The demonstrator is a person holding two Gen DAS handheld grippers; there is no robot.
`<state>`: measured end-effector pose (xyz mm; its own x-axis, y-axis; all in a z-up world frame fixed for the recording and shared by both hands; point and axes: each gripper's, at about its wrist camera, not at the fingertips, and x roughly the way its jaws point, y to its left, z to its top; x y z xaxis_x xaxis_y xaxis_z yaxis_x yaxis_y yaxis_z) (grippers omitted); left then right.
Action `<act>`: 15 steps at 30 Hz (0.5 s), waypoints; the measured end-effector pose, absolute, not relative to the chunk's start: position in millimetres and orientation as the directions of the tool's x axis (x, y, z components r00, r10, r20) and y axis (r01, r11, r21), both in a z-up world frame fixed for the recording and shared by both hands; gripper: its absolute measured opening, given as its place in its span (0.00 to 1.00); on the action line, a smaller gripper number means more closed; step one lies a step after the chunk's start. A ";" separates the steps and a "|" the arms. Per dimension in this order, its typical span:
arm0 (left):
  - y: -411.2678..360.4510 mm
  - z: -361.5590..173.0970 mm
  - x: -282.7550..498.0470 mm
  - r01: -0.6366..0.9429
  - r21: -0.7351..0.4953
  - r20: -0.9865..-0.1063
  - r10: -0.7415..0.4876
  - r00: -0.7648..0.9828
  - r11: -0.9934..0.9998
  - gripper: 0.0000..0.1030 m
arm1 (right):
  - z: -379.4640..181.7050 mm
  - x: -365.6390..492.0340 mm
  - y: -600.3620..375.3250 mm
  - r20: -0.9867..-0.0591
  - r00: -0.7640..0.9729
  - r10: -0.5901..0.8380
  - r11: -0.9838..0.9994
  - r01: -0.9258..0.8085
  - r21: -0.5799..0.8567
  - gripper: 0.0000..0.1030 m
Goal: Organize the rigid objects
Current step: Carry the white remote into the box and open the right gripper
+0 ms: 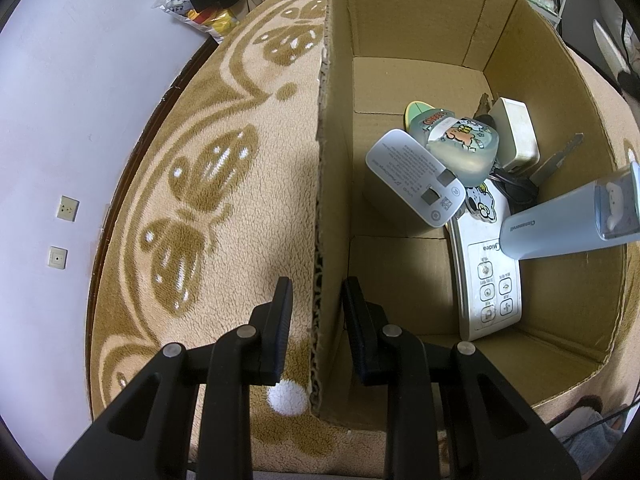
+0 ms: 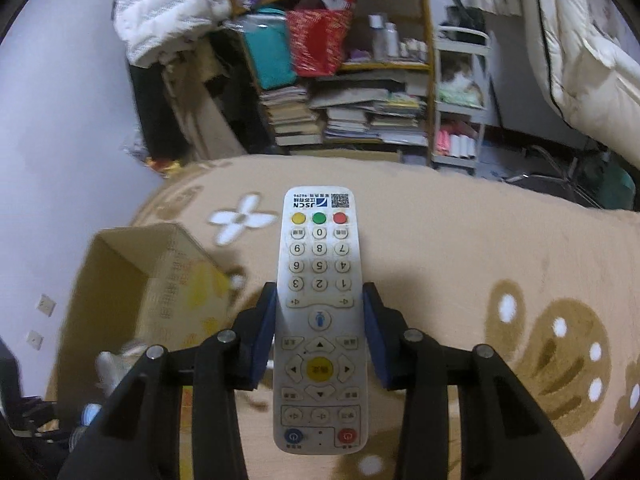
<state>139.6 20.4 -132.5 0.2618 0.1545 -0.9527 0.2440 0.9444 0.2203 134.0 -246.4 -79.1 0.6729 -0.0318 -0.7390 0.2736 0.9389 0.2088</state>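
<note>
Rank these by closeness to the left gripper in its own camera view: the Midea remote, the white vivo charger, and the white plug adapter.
From the left gripper:
1. Midea remote, low on the box's right.
2. vivo charger, mid-box.
3. White plug adapter, deepest in.

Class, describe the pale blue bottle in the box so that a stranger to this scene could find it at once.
Start at the open cardboard box on the patterned beige blanket. Look to its right side, above the white Midea remote that lies on the floor of the box. The pale blue bottle lies tilted there; alone among its neighbours it is cylindrical, with a clear cap over a small white figure.
</note>
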 end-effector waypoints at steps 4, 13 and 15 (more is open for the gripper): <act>20.4 -132.5 139.7 0.244 0.220 -0.953 0.155 0.262 0.944 0.25 | -59.6 130.3 -215.0 -0.701 0.713 0.009 0.960 0.191 0.207 0.42; 20.3 -132.6 139.7 0.244 0.220 -0.953 0.155 0.262 0.945 0.25 | -37.8 125.7 -141.0 -0.664 0.736 0.133 0.984 -0.017 0.179 0.42; 20.2 -132.6 139.7 0.244 0.220 -0.953 0.155 0.261 0.944 0.25 | -41.3 125.7 -130.3 -0.677 0.723 0.140 0.986 -0.038 0.164 0.42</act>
